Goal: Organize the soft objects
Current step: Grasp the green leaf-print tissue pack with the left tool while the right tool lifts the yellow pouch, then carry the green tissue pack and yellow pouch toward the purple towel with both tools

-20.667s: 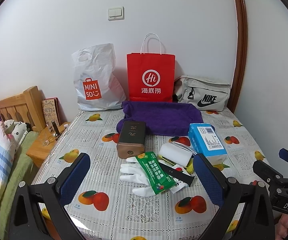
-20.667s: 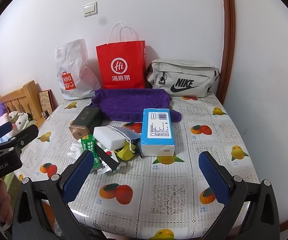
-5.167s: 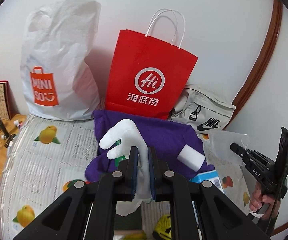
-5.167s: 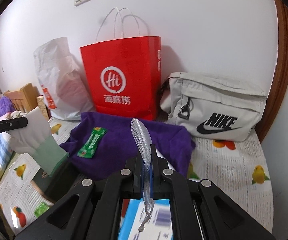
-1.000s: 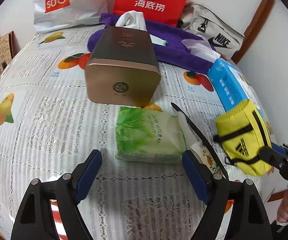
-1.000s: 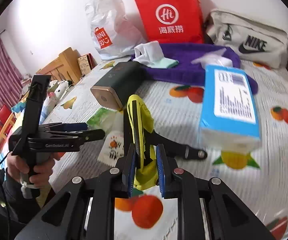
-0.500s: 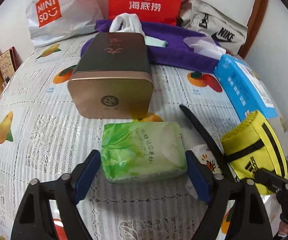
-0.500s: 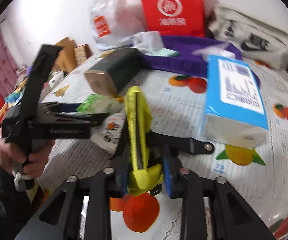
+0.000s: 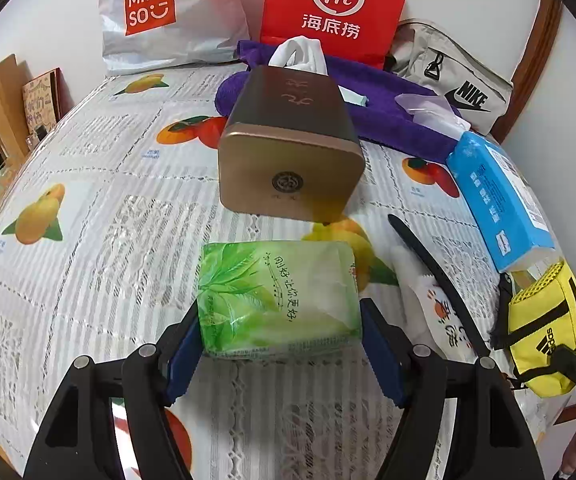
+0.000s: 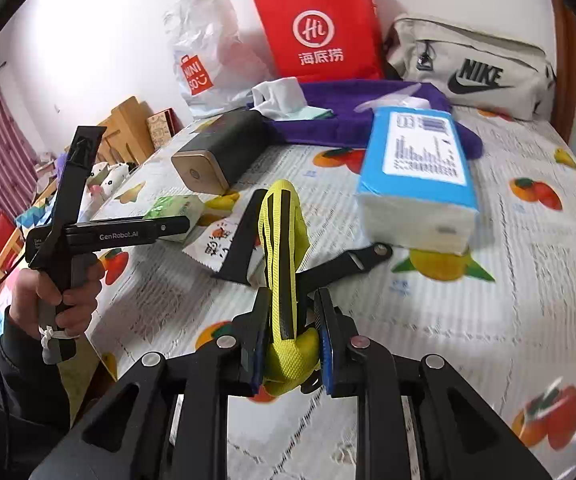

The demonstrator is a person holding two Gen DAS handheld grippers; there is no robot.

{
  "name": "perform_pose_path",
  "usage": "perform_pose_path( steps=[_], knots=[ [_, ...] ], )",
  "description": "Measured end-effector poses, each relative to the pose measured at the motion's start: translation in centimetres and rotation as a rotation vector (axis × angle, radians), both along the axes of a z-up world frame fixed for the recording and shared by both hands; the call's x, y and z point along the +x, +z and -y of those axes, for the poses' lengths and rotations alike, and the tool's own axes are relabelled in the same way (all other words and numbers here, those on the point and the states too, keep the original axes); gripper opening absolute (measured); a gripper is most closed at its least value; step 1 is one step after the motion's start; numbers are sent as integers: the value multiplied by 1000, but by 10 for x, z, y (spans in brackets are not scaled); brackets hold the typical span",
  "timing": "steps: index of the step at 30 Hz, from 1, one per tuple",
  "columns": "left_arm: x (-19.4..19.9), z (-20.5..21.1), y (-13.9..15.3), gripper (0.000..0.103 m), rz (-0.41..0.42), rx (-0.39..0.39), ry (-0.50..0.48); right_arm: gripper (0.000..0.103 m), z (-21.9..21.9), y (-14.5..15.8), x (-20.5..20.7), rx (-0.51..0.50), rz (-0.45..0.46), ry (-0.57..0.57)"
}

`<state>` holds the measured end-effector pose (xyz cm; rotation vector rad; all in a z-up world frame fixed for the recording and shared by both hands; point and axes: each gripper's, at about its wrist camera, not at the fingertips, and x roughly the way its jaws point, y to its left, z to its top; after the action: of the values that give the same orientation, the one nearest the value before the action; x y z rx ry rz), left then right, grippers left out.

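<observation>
My left gripper [image 9: 280,344] has its pads on both sides of a green tissue pack [image 9: 276,300] lying on the fruit-print tablecloth [image 9: 100,208]; the pads touch its edges. My right gripper [image 10: 290,344] is shut on a yellow Adidas pouch [image 10: 284,264], held edge-up just above the table; the pouch also shows in the left wrist view [image 9: 544,328]. A purple towel [image 9: 388,116] at the back holds a white glove [image 9: 300,54] and a clear plastic bag [image 9: 432,110]. A blue tissue pack [image 10: 420,172] lies in front of the towel.
A bronze-ended dark box [image 9: 292,148] lies behind the green pack. A black strap [image 9: 432,268] crosses a white snack packet [image 9: 440,312]. A Minis o bag [image 9: 160,8], a red paper bag [image 9: 332,4] and a Nike bag [image 9: 460,88] stand along the wall.
My left gripper has moved forward and narrowed around the green tissue pack. My right gripper has kept hold of the yellow pouch and shifted slightly.
</observation>
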<state>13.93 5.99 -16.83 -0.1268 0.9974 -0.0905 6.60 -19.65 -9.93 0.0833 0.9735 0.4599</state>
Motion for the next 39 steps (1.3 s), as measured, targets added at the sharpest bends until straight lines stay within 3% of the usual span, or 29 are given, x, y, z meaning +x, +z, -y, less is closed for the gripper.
perform_pose_path(
  steps=[7,13,21,26,39],
  knots=[
    [-7,0,3,71,-20,-49,6,21,5,11,-21,53,19,5],
    [-12,4,10,71,-10,-55,4,20,16,25,-25,-3,66,-60],
    [-18,-4,34,71,20,-48,11,20,41,12,-13,-87,14,-189],
    [-18,-8,48,71,37,-45,15,20,48,9,-11,-79,-8,-210],
    [-2,-8,85,71,85,-73,-5,19,43,53,4,-47,72,-204]
  ],
)
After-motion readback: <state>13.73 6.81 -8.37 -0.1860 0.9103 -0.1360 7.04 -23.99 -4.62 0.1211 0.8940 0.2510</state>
